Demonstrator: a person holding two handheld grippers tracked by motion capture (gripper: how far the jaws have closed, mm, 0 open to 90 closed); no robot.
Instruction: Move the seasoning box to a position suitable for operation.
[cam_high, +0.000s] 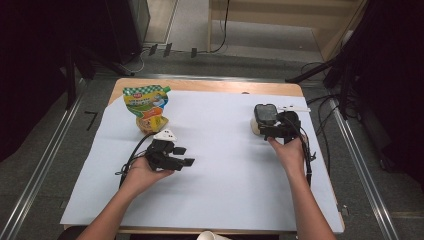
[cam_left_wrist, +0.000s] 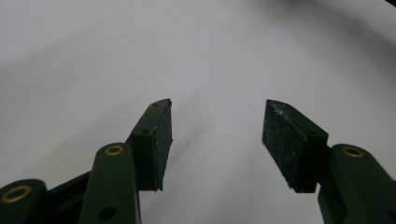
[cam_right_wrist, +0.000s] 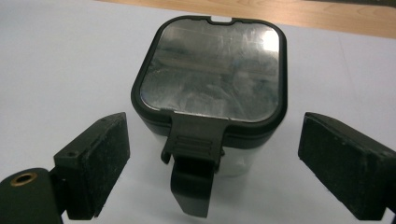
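White-covered bench (cam_high: 220, 200): right gripper (cam_right_wrist: 212, 154) lined up on lidded container (cam_right_wrist: 212, 79).
Jaws spread either side of container, not touching; next, close in. Left gripper (cam_left_wrist: 217, 135) spread, empty, well left of container.

The left gripper (cam_left_wrist: 217, 140) has its two black jaws standing well apart, nothing between them. Beyond and under the jaws lies bare white paper (cam_left_wrist: 196, 51), shadowed toward the far right.
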